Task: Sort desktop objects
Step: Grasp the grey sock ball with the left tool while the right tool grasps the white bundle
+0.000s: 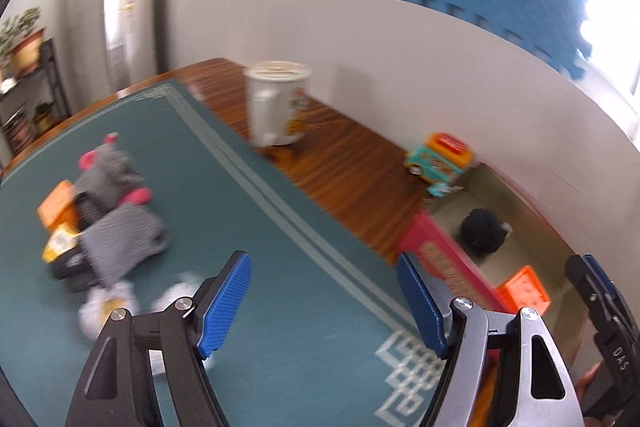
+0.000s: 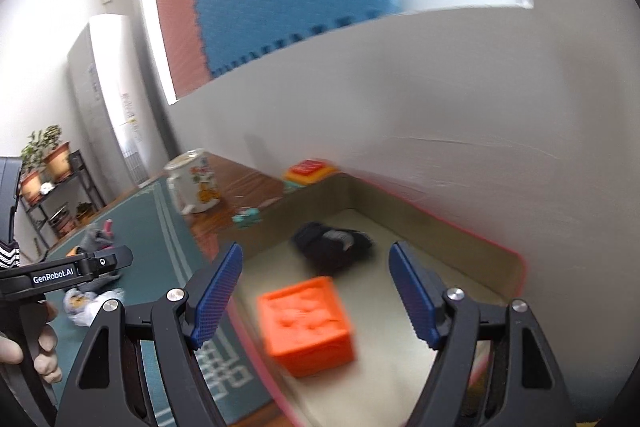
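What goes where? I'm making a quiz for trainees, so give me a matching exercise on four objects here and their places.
Things:
1. orange cube
2. white mug
3. grey plush mouse
4. toy bus

Places:
A. on the green mat
B. inside the pink-edged box
C. on bare wood, near the mat's edge
D. on bare wood, just outside the box

Pairs: 1-B, 2-C, 3-A, 4-D

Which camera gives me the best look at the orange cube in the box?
The right wrist view. The orange cube sits large and whole, low in the frame, inside the box. In the left wrist view the same cube is small, near the right edge, partly hidden behind the box's pink wall.
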`<state>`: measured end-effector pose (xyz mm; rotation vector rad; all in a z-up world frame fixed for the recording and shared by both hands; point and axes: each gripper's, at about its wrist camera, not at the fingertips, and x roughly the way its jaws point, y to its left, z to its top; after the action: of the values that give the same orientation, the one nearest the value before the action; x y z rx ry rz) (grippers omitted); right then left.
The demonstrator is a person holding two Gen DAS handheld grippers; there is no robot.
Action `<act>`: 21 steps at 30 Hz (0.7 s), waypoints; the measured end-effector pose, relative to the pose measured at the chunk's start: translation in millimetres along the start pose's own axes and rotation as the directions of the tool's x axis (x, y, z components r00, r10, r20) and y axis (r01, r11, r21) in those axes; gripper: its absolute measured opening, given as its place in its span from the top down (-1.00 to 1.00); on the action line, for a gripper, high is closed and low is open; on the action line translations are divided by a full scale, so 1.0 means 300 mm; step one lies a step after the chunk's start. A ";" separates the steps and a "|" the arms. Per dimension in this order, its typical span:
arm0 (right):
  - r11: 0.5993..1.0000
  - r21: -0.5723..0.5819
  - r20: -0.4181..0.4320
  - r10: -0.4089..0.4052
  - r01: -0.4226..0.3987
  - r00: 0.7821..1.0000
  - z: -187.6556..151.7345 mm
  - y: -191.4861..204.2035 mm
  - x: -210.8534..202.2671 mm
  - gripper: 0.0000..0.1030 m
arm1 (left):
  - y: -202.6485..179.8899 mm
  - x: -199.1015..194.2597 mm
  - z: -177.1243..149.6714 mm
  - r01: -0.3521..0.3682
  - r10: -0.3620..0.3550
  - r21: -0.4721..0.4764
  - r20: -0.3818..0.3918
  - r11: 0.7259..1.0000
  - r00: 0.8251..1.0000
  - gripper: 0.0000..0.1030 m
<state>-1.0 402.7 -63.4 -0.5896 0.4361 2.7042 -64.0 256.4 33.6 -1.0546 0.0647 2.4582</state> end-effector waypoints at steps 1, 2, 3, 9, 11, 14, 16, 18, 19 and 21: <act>1.000 -0.010 0.000 0.015 -0.015 1.000 0.000 0.028 -0.002 -0.54 | 0.039 -0.017 -0.007 -0.019 0.019 -0.014 0.007 1.000 1.000 -0.49; 0.999 -0.020 -0.001 0.031 -0.031 1.000 0.000 0.055 -0.001 -0.56 | 0.080 -0.034 -0.016 -0.033 0.034 -0.032 0.015 0.999 0.999 -0.49; 0.998 -0.028 -0.005 0.047 -0.048 0.999 -0.001 0.081 0.002 -0.56 | 0.117 -0.050 -0.025 -0.044 0.045 -0.047 0.020 0.998 0.999 -0.49; 0.984 -0.073 -0.079 0.157 -0.163 0.984 -0.028 0.263 0.044 -0.56 | 0.358 -0.091 -0.086 -0.119 0.123 -0.182 0.010 0.976 0.992 -0.49; 0.977 -0.083 -0.106 0.185 -0.194 0.977 -0.043 0.318 0.064 -0.56 | 0.450 -0.092 -0.114 -0.125 0.127 -0.252 -0.008 0.960 0.992 -0.49; 0.967 -0.106 -0.142 0.216 -0.231 0.966 -0.066 0.405 0.095 -0.56 | 0.524 -0.087 -0.140 -0.092 0.095 -0.309 -0.007 0.947 0.995 -0.49; 0.962 -0.119 -0.158 0.226 -0.246 0.961 -0.078 0.452 0.112 -0.56 | 0.548 -0.078 -0.151 -0.069 0.072 -0.315 -0.003 0.946 0.997 -0.49; 0.958 -0.128 -0.172 0.234 -0.257 0.957 -0.093 0.490 0.123 -0.56 | 0.561 -0.067 -0.163 -0.052 0.055 -0.311 0.001 0.949 0.998 -0.49; 0.956 -0.132 -0.180 0.236 -0.261 0.955 -0.100 0.510 0.132 -0.56 | 0.565 -0.062 -0.167 -0.046 0.048 -0.309 0.002 0.950 0.999 -0.49; 0.954 -0.138 -0.196 0.236 -0.265 0.952 -0.114 0.543 0.151 -0.56 | 0.576 -0.039 -0.167 -0.032 0.032 -0.313 -0.004 0.949 0.999 -0.49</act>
<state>-90.8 256.1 -77.1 -0.8809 0.3568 2.9638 -97.6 86.6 -16.7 -1.1890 -0.3217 2.5537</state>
